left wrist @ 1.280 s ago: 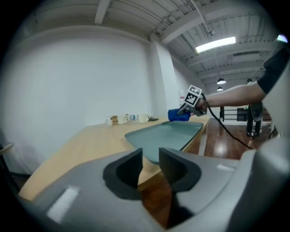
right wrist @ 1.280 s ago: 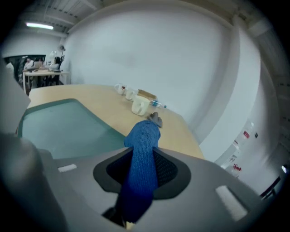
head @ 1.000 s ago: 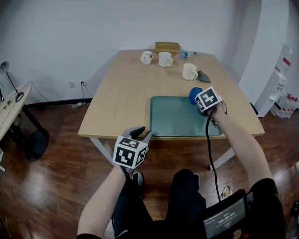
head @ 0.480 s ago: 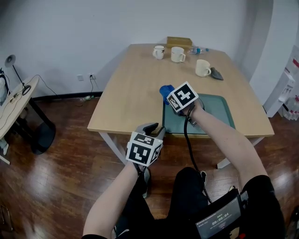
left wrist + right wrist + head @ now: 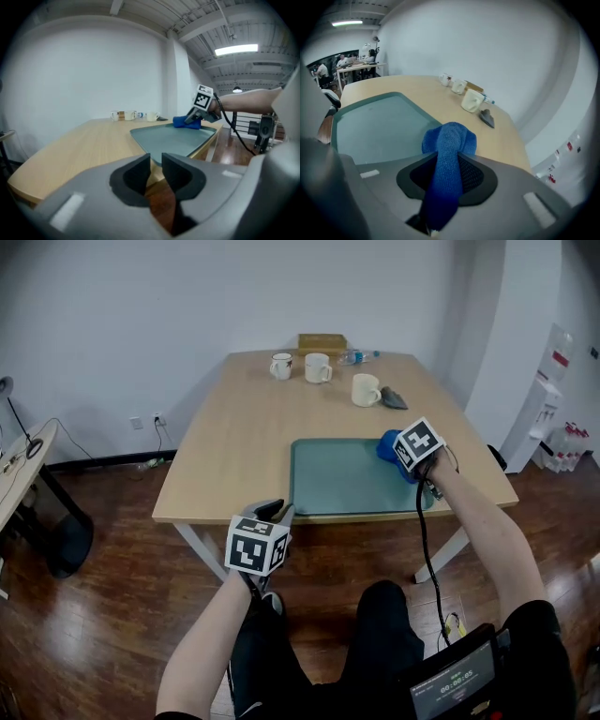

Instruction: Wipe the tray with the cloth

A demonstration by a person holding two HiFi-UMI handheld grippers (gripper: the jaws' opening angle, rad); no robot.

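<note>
Your right gripper [image 5: 397, 453] swept back to right edge of one tray [image 5: 337, 479], pinching one cloth [image 5: 387, 446], tray's sole content. Three mugs [image 5: 317, 367] behind. Your left gripper [image 5: 275, 512] just narrowed: slight gap, empty.

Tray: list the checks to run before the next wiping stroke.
1. Cloth gripped in the right hand-held gripper: ok, its jaws clamp it.
2. Cloth over the tray: ok, at its far right corner.
3. Cloth pressing on the tray: cannot tell.
4. Tray free of other things: ok; the mugs stand on the table beyond it.
5. Tray steadied: not ok; the left hand-held gripper hangs off the table's near edge, its jaws have just been closing with nothing between them.
</note>
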